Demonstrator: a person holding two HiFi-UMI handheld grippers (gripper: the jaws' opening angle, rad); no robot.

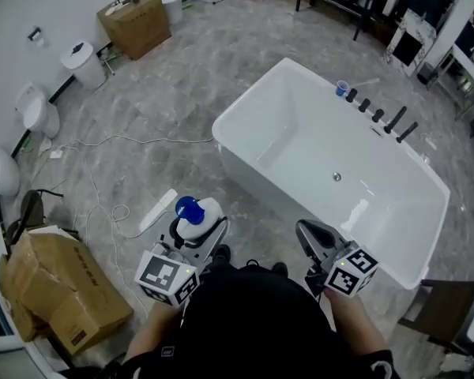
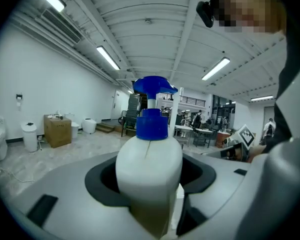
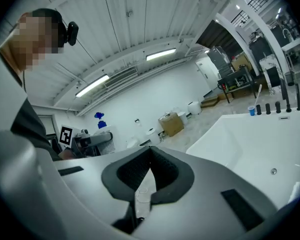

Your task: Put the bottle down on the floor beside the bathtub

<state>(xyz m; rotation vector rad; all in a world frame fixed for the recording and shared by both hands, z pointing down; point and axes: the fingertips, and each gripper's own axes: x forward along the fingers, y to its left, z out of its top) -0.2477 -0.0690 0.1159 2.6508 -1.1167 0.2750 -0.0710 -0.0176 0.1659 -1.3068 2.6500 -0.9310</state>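
Head view: the left gripper (image 1: 196,234) holds the bottle (image 1: 194,214) above the floor (image 1: 166,109), near-left of the bathtub (image 1: 245,105). Left gripper view: jaws pinch its white body, seemingly low, so it could tip on landing. Right gripper view: the right gripper (image 3: 149,158) is pressed together, empty.

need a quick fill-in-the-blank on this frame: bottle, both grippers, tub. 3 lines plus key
1. The left gripper is closed on a bottle whose body is ____, under a blue spray cap.
2. The right gripper holds nothing, and its jaws are ____.
3. On the rim of the bathtub, beside the black taps, stands a small ____ cup.

Missing words: white; shut; blue
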